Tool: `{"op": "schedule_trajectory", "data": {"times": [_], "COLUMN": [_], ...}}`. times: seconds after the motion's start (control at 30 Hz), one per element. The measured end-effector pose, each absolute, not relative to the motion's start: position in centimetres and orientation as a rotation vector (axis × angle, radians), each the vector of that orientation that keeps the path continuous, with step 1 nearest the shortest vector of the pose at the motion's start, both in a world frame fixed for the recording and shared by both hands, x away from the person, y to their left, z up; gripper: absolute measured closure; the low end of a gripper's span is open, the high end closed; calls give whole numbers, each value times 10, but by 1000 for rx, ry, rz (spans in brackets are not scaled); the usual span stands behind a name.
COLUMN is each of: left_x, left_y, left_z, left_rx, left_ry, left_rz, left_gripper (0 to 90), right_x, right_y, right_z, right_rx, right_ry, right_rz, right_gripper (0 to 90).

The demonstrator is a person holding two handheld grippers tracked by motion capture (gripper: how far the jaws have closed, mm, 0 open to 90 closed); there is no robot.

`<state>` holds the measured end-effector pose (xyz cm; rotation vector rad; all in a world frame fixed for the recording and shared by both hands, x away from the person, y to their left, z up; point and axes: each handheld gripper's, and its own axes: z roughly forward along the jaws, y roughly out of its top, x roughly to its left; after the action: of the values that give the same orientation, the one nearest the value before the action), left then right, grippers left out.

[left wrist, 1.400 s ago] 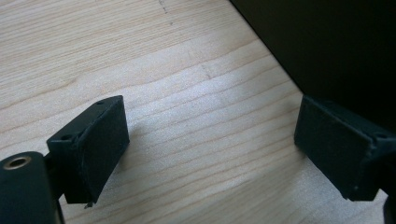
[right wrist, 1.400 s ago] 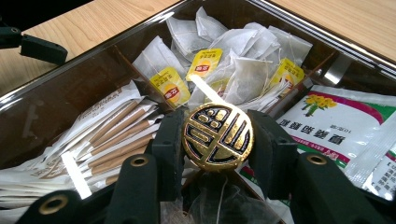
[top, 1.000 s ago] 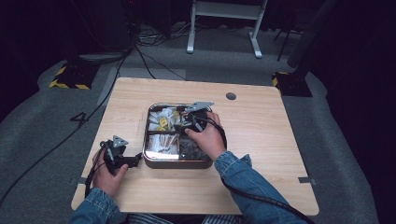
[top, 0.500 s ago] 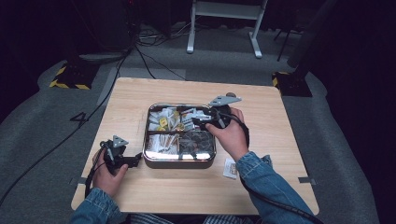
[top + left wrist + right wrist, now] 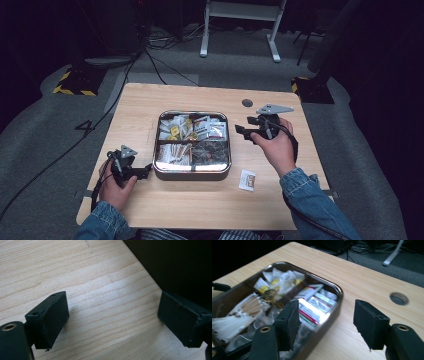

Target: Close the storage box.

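Tray (image 5: 192,173) between grippers; right gripper (image 5: 243,133) jaws empty beside it.

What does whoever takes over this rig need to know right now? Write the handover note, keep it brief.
Left hand-held gripper: open, empty, low over the table at the tray's near-left corner.
Right hand-held gripper: open, empty, beside the tray's right side, jaws pointing toward it.
Tray: mid-table, four compartments, all holding sachets and packets.
Small packet: lies alone on the table, off the tray's near-right corner.
Done: apparently one packet is out of the tray.
Left: nothing is gripped; likely the next pick from the tray, or handling the loose packet.
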<state>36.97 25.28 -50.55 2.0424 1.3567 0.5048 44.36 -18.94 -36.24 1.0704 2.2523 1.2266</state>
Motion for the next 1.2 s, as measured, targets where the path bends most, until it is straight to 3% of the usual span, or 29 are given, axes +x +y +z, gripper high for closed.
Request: {"op": "schedule_trajectory", "data": {"times": [0.67, 1.2], "left_x": [370, 370], "left_y": [253, 253], "left_z": [-505, -505], "left_rx": [2041, 2042], "left_ry": [1357, 1357], "left_rz": [505, 505], "left_gripper": [103, 103], "right_x": [426, 409], "right_y": [-269, -315], "right_z": [-383, -426], "right_rx": [1258, 1412], "right_ry": [2167, 2131], "right_rz": [1124, 1046], "right_gripper": [379, 368]}}
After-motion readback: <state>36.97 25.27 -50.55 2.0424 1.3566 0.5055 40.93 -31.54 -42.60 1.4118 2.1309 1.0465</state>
